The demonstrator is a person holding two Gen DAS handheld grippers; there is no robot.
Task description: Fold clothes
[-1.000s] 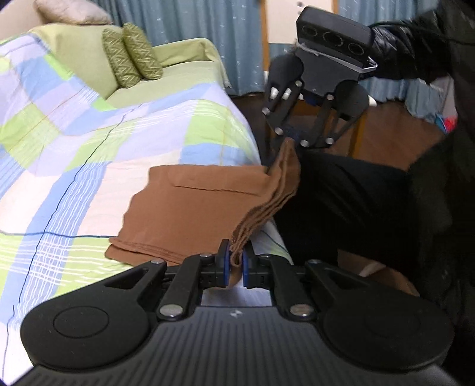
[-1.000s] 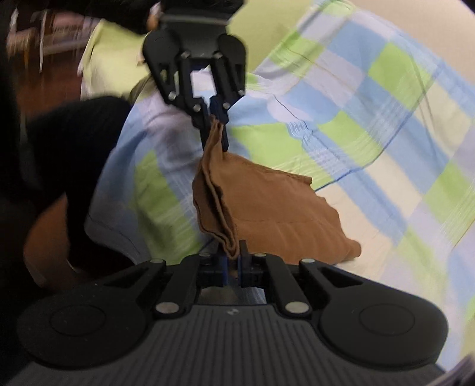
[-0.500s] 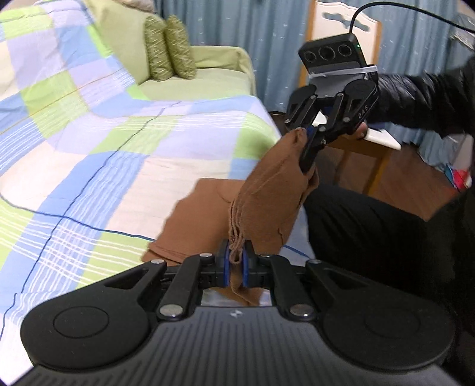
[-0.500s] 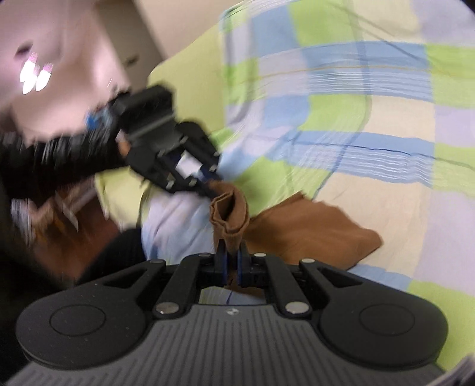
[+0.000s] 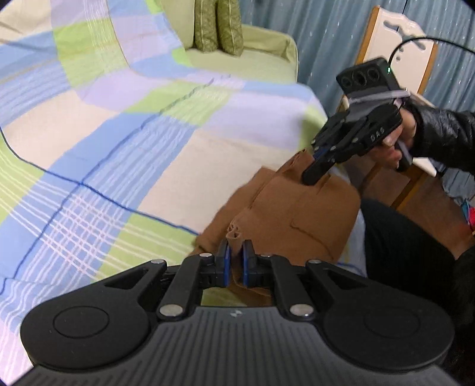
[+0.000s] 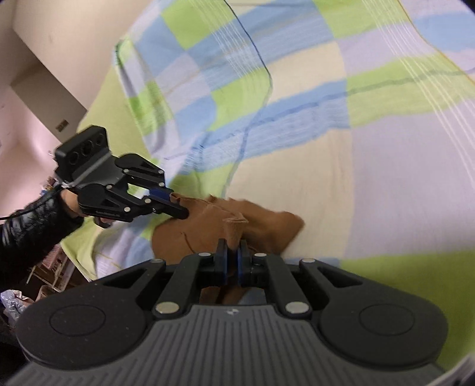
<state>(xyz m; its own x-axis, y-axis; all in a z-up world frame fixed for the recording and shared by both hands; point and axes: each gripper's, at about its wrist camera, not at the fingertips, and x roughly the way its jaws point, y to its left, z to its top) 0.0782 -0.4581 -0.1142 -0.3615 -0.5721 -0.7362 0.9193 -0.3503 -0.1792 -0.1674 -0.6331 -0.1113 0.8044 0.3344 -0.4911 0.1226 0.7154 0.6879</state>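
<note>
Two black two-finger claws are ours here: our left gripper [image 5: 234, 259] pinches a bunched corner of the folded brown cloth garment [image 5: 299, 213], and our right gripper [image 6: 232, 261] is clamped on another corner. The garment lies just ahead of both, between them, on the checked blue-and-green bedsheet [image 5: 118, 133] (its far edge blurred).

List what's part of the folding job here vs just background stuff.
In the job:
brown garment, on the bed
left tongs, shut on one corner
right tongs, shut on another corner

Lying about:
checked bedspread
two green cushions
wooden chair
blue curtain
</note>
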